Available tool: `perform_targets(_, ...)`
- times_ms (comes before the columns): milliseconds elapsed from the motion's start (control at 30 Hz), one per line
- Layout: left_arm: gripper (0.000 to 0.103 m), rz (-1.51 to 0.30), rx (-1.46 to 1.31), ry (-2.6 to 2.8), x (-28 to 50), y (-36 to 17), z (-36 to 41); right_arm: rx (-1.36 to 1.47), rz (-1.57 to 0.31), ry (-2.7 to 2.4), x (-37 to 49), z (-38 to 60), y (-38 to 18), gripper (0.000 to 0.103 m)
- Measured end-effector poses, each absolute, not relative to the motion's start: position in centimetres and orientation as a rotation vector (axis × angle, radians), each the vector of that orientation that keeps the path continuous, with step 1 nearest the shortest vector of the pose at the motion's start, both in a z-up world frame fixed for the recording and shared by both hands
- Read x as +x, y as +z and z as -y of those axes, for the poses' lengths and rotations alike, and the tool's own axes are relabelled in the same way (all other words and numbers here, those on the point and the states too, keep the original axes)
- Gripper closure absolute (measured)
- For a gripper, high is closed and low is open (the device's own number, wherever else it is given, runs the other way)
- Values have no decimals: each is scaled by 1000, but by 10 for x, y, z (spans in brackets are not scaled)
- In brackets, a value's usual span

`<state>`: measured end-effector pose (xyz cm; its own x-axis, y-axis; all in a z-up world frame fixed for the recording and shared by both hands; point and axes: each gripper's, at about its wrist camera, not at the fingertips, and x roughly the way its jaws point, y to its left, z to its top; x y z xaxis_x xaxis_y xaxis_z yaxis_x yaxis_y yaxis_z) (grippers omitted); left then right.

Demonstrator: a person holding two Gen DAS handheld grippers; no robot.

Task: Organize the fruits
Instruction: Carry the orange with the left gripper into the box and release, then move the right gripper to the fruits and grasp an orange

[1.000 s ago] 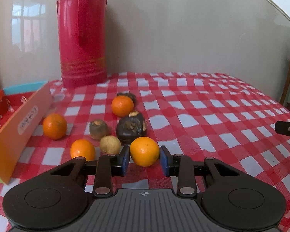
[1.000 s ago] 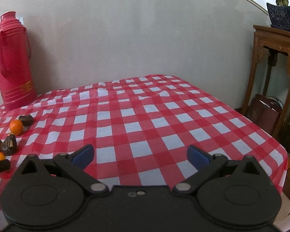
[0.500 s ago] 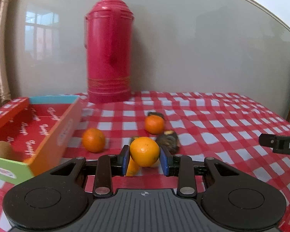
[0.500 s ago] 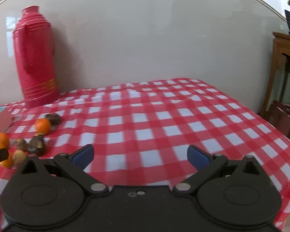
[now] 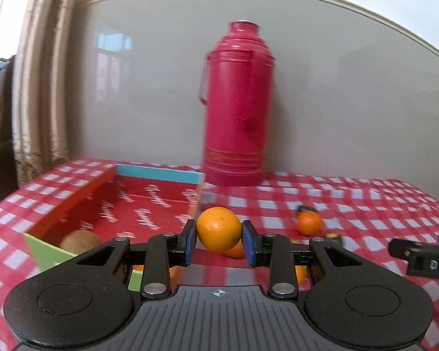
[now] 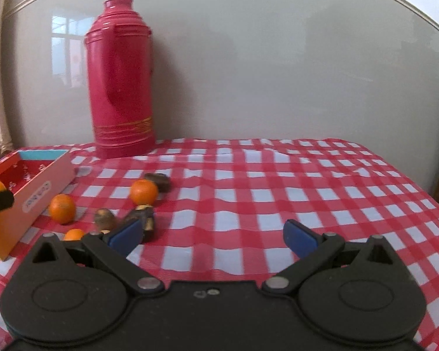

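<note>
Left hand-held gripper (image 5: 219,241) clamped on orange (image 5: 218,228) at widest part; probably light, firm, smooth-skinned, may roll; right hand-held gripper (image 6: 213,236) apart, empty.

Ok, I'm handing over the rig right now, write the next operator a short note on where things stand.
Left gripper: shut on an orange, lifted beside the box's right wall, not yet over it.
Right gripper: open, empty, over bare tablecloth.
Done: a kiwi lies in the box.
Left: drop the held orange in, then collect the loose fruit right of the box: three oranges and some dark or brown pieces. The red thermos stands behind.
</note>
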<state>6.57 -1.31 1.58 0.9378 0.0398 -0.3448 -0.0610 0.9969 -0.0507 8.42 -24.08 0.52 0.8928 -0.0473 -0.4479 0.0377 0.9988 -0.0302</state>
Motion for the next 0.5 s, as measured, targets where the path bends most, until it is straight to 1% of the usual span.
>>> perform_targets(367, 70, -420, -79, 212, 88, 3, -33, -44, -464, -18, 85, 229, 4, 6)
perform_targets(400, 66, -433, -71, 227, 90, 1, -33, -37, -466, -21, 85, 230, 4, 6)
perform_targets(433, 56, -437, -73, 235, 91, 0, -33, -30, -469, -22, 87, 232, 3, 6)
perform_targets(467, 48, -424, -81, 229, 89, 1, -33, -25, -472, -21, 87, 233, 3, 6)
perform_targets(500, 34, -409, -79, 231, 88, 2, -33, -22, -472, -20, 87, 233, 3, 6)
